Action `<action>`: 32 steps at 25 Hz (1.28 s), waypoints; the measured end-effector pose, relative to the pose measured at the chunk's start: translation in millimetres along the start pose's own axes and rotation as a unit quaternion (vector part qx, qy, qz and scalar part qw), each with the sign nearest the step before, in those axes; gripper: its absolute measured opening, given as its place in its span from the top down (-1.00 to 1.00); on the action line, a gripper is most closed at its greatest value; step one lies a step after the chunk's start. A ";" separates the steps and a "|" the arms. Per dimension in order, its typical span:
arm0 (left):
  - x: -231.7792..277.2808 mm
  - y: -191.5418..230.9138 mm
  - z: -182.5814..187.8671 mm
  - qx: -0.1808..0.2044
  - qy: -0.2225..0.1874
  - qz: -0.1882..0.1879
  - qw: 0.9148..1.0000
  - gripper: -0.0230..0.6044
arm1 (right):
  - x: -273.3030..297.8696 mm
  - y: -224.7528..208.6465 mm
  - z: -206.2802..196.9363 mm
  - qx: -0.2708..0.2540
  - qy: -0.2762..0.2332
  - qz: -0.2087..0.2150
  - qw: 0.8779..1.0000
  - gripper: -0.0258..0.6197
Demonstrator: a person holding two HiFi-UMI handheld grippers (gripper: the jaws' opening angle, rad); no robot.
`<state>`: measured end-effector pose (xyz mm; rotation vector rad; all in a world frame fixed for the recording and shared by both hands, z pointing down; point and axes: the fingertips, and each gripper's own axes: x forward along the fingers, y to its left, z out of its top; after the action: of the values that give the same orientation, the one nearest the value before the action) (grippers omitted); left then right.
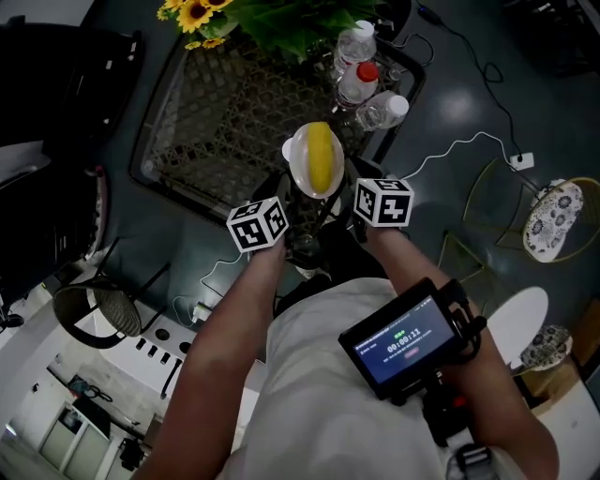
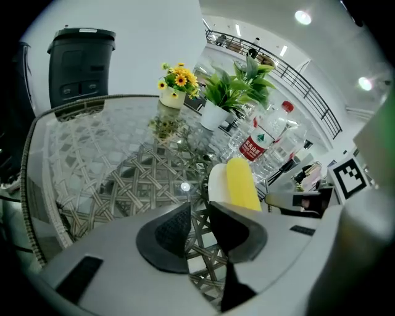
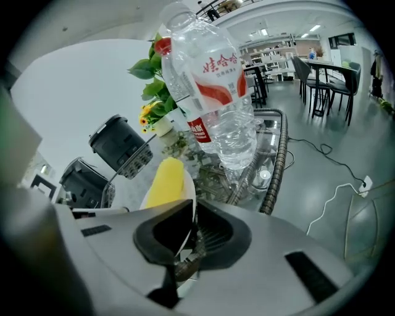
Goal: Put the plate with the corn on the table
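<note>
A white plate (image 1: 302, 161) carrying a yellow corn cob (image 1: 320, 157) hangs over the near edge of the glass-topped woven table (image 1: 216, 112). My right gripper (image 3: 190, 216) is shut on the plate's rim (image 3: 189, 199), and the corn (image 3: 165, 182) lies just beyond its jaws. My left gripper (image 2: 199, 213) sits close on the plate's left side; its jaws stand a narrow gap apart with only the table lattice showing between them. In that view the plate (image 2: 216, 182) and corn (image 2: 242, 184) rise just past the right finger (image 2: 237, 231). Both marker cubes (image 1: 258, 223) (image 1: 383, 202) flank the plate.
Three water bottles (image 1: 361, 80) stand at the table's far right corner, one bottle (image 3: 216, 86) looming near the right gripper. Sunflowers (image 1: 192, 14) and a potted plant (image 2: 231, 92) are at the far edge. A black bin (image 2: 80, 62) stands behind. Cables and small side tables (image 1: 553, 220) are on the floor at right.
</note>
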<state>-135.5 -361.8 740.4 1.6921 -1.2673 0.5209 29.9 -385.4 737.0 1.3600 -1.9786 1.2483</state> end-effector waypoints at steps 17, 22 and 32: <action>-122.9 -30.2 -25.9 0.065 -0.059 -0.094 0.992 0.91 | -94.6 81.9 -30.8 -0.038 -0.052 0.095 0.993 0.90; -172.9 -23.8 -47.6 0.081 -0.079 -0.110 0.987 0.90 | -131.6 111.8 -41.0 -0.062 -0.068 0.122 0.988 0.90; -255.1 -15.0 -78.8 0.082 -0.129 -0.124 0.980 0.90 | -188.6 157.3 -67.5 -0.097 -0.095 0.158 0.978 0.90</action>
<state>-203.7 -162.7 575.5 2.0756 -1.1930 0.2670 -39.7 -214.5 561.5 1.1358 -2.4558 1.0483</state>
